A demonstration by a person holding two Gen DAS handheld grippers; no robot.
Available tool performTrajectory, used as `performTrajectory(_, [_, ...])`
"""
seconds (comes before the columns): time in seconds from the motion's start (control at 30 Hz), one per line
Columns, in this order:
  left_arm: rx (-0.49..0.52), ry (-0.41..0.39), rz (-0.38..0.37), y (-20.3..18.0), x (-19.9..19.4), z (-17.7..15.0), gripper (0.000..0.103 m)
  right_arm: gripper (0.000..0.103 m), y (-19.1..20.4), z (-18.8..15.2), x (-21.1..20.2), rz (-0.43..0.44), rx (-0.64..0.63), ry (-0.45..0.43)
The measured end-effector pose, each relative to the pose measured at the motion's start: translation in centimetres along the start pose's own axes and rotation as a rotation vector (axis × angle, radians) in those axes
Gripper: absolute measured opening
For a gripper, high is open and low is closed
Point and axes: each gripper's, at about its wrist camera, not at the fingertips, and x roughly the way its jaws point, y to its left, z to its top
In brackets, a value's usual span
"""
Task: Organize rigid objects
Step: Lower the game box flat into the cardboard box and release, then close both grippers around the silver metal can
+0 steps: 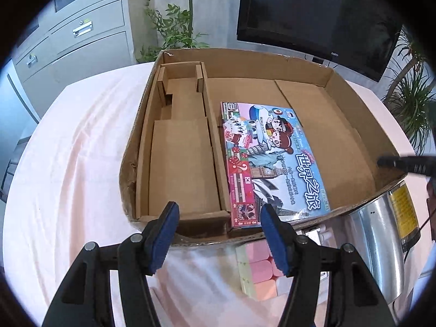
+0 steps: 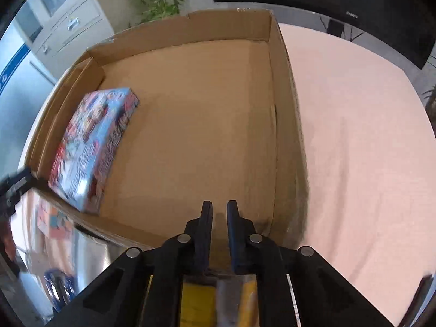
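Observation:
A large open cardboard box (image 1: pixel 354 125) sits on a pink-clothed table. A colourful board game box (image 1: pixel 272 158) lies flat inside it against the divider; it also shows in the right wrist view (image 2: pixel 92 147). My left gripper (image 1: pixel 219 212) is open and empty, above the box's near wall. A pastel cube puzzle (image 1: pixel 261 272) lies on the cloth below it. My right gripper (image 2: pixel 219 209) hovers over the box's near right corner, jaws nearly closed with a narrow gap and nothing between the tips. A shiny steel pot (image 1: pixel 381 239) stands by the box.
The box's left part holds cardboard dividers (image 1: pixel 185 147). The box floor (image 2: pixel 204 125) is bare right of the game. Pink cloth (image 2: pixel 354 136) spreads right of the box. A monitor (image 1: pixel 318 13), cabinets (image 1: pixel 73 35) and plants stand behind.

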Motion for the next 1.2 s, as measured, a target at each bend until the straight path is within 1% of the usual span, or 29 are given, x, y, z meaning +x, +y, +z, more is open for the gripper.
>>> performTrajectory(0.07, [-0.009,-0.004,-0.006,0.2,0.0,0.0,0.061,0.011,3.3,2.1,0.5,0.042,-0.05,-0.008])
performTrajectory(0.1, [-0.015,-0.01,-0.002,0.4,-0.1,0.1,0.061,0.011,5.3,3.5,1.9,0.067,-0.082,0.023])
performTrajectory(0.13, [-0.019,-0.015,0.001,0.6,-0.1,0.1,0.061,0.011,6.3,4.1,3.0,0.077,-0.086,0.049])
performTrajectory(0.17, [-0.023,-0.02,0.004,0.7,-0.1,0.1,0.061,0.011,7.4,5.2,4.9,0.089,-0.081,0.095])
performTrajectory(0.2, [-0.03,-0.029,0.017,0.9,-0.1,0.0,0.061,0.011,8.2,6.1,6.6,0.081,-0.078,0.128])
performTrajectory(0.27, [-0.02,-0.036,0.033,1.0,-0.1,-0.1,0.061,0.011,9.1,6.9,8.2,0.081,-0.063,0.152])
performTrajectory(0.37, [-0.021,-0.048,0.037,1.3,-0.4,-0.1,0.061,0.001,10.3,7.2,8.9,0.116,-0.078,0.168])
performTrajectory(0.43, [-0.046,-0.062,0.014,1.7,-1.1,-0.1,0.061,0.001,10.4,7.2,8.4,0.139,-0.096,0.151])
performTrajectory(0.47, [-0.053,-0.082,0.006,1.7,-1.7,-0.1,0.061,0.001,9.9,7.1,7.3,0.153,-0.098,0.121])
performTrajectory(0.5, [-0.05,-0.124,0.005,1.5,-2.9,-0.1,0.061,0.007,9.4,6.6,6.1,0.151,-0.099,0.098])
performTrajectory(0.53, [-0.047,-0.152,0.009,1.2,-3.7,-0.2,0.065,0.029,8.9,6.0,4.3,0.142,-0.106,0.058])
performTrajectory(0.57, [-0.046,-0.192,0.015,0.7,-5.1,-0.4,0.076,0.046,8.2,4.9,1.6,0.121,-0.106,-0.001])
performTrajectory(0.6, [-0.052,-0.217,-0.001,0.3,-6.4,-0.7,0.083,0.08,7.4,3.4,-1.5,0.126,-0.096,-0.071])
performTrajectory(0.63, [-0.057,-0.236,-0.038,-0.2,-7.5,-1.0,0.087,0.093,7.2,2.0,-3.8,0.141,-0.094,-0.123])
performTrajectory(0.67, [-0.053,-0.243,-0.093,-0.9,-8.4,-1.3,0.087,0.095,7.2,0.0,-6.3,0.155,-0.104,-0.176])
performTrajectory(0.7, [-0.048,-0.232,-0.136,-1.6,-9.0,-1.5,0.088,0.095,6.9,-2.2,-8.7,0.165,-0.114,-0.208])
performTrajectory(0.73, [-0.05,-0.206,-0.19,-2.5,-9.2,-1.8,0.088,0.096,6.8,-4.2,-10.1,0.182,-0.105,-0.221])
performTrajectory(0.77, [-0.055,-0.178,-0.225,-3.1,-9.1,-2.1,0.088,0.096,6.4,-6.3,-11.0,0.205,-0.085,-0.22])
performTrajectory(0.8, [-0.056,-0.12,-0.277,-4.1,-8.6,-2.4,0.088,0.096,6.4,-8.0,-11.6,0.219,-0.074,-0.209])
performTrajectory(0.83, [-0.055,-0.067,-0.332,-4.9,-7.9,-2.6,0.088,0.096,6.1,-10.4,-11.3,0.242,-0.056,-0.171])
performTrajectory(0.9, [-0.076,0.05,-0.467,-6.7,-5.6,-3.2,0.088,0.096,7.6,-13.2,-9.4,0.281,0.001,-0.116])
performTrajectory(0.93, [-0.091,0.109,-0.531,-7.7,-4.2,-3.4,0.088,0.094,8.2,-13.9,-8.6,0.31,0.016,-0.099])
performTrajectory(0.97, [-0.092,0.145,-0.567,-8.3,-3.2,-3.5,0.087,0.093,8.4,-14.4,-8.0,0.311,0.023,-0.087])
performTrajectory(1.0, [-0.1,0.191,-0.562,-9.3,-1.6,-3.4,0.087,0.092,8.7,-14.7,-7.4,0.305,0.031,-0.077])
performTrajectory(1.03, [-0.096,0.216,-0.546,-10.1,-0.8,-3.7,0.086,0.087,8.8,-14.7,-6.9,0.306,0.031,-0.074])
performTrajectory(1.07, [-0.084,0.234,-0.548,-10.7,-0.2,-3.8,0.082,0.084,9.2,-14.8,-6.0,0.294,0.027,-0.064])
performTrajectory(1.1, [-0.082,0.27,-0.554,-11.4,0.6,-4.2,0.078,0.079,9.6,-15.2,-5.1,0.264,0.025,-0.057])
performTrajectory(1.13, [-0.075,0.285,-0.531,-11.8,0.8,-4.5,0.078,0.077,9.8,-15.3,-4.4,0.237,0.019,-0.054])
performTrajectory(1.2, [-0.06,0.302,-0.514,-12.3,0.6,-5.7,0.077,0.078,9.3,-15.7,-4.3,0.264,0.04,-0.056])
